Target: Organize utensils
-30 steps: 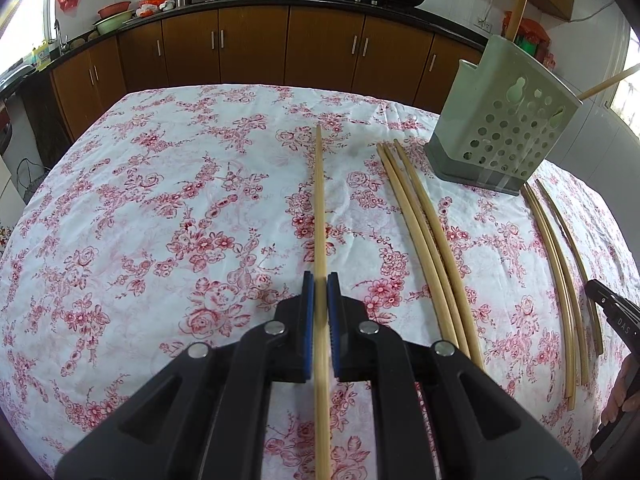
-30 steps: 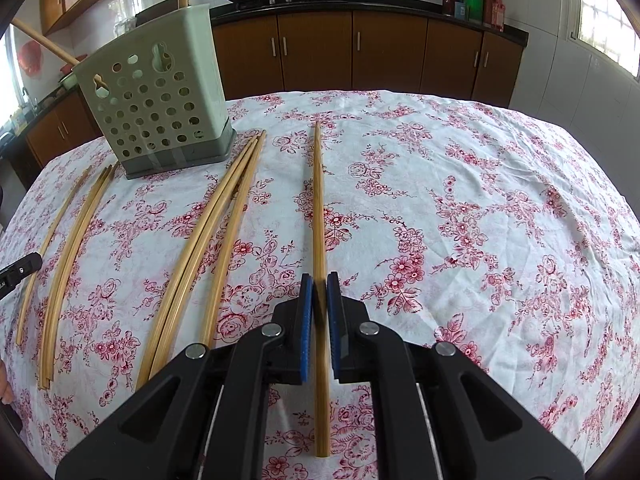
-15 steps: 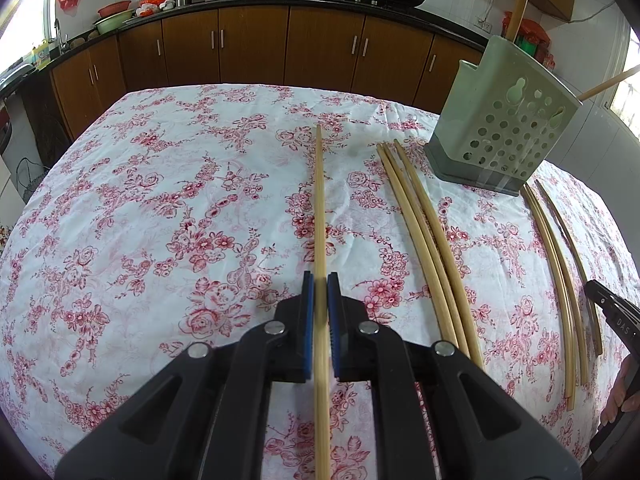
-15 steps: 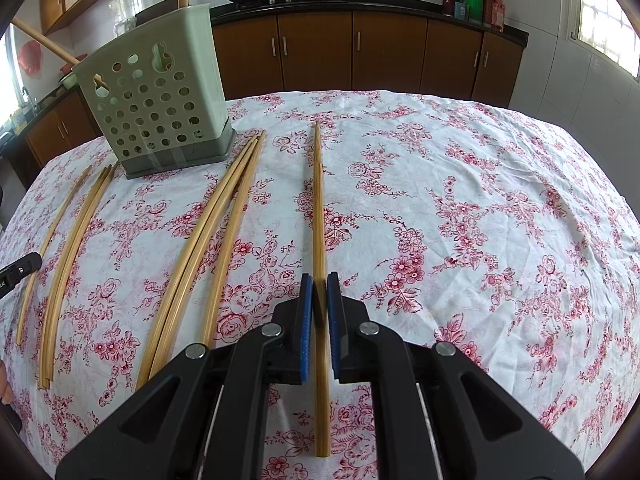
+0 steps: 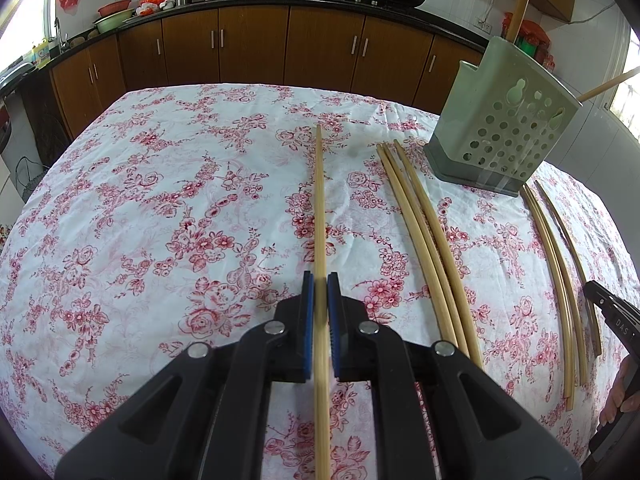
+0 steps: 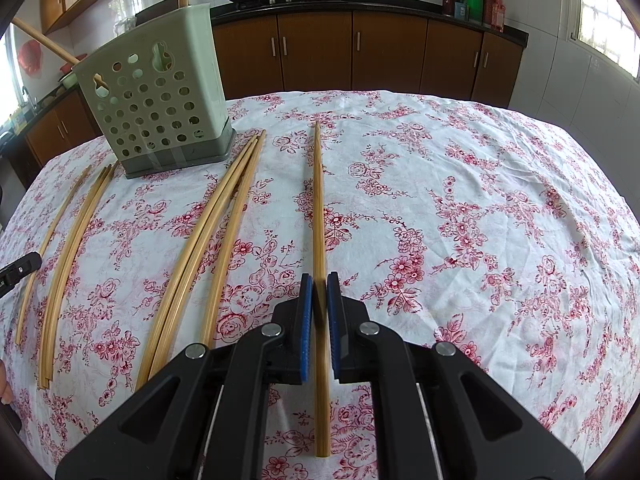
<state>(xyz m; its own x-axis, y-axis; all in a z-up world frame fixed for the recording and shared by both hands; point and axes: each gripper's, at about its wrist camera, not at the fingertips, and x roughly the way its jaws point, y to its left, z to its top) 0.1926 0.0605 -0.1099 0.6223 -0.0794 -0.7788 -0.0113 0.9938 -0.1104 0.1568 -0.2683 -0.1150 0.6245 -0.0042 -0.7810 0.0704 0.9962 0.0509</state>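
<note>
On floral cloth | left gripper (image 5: 320,294) fingers clamp chopstick (image 5: 319,200) | right gripper (image 6: 320,294) fingers clamp another chopstick (image 6: 318,200)

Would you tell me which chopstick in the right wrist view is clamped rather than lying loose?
The lone chopstick right of the group of three, between the right gripper's jaws.

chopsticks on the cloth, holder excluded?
8. One chopstick in the left tool, one in the right tool, a left trio and a right trio loose between them, near the holder. Two more stick out; others may hide inside.
</note>
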